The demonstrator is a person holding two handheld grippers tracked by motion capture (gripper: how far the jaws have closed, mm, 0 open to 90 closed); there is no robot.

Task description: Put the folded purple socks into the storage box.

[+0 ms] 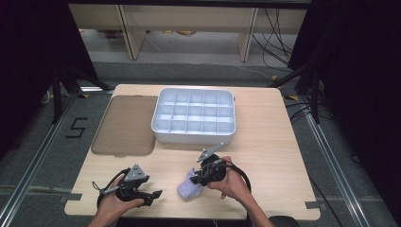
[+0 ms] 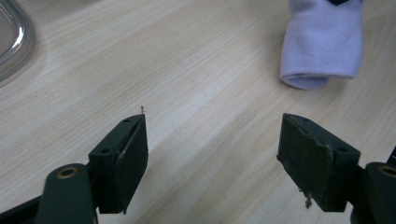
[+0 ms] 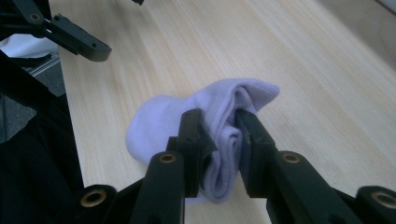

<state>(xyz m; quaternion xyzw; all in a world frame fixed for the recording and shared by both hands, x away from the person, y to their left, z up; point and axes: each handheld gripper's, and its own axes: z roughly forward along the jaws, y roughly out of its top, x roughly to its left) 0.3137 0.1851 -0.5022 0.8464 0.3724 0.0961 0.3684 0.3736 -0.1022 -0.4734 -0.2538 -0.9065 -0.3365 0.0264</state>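
Observation:
A pale lilac rolled sock (image 1: 189, 188) (image 3: 205, 116) (image 2: 322, 44) lies on the wooden table near its front edge. My right gripper (image 1: 201, 178) (image 3: 220, 123) is shut on the sock, its two black jaws pinching the folded fabric. To the left of it, my left gripper (image 1: 153, 195) (image 2: 212, 140) stands open over bare wood, nothing between its jaws, with the sock a short way ahead and to its right. A white compartment tray (image 1: 194, 135) sits at the middle back of the table, its cells empty.
A smoky transparent lid (image 1: 125, 125) (image 2: 14, 42) lies flat left of the tray. Bare wood spreads to the right of the tray and the sock. The table's front edge is close under both hands. Cables trail from each gripper.

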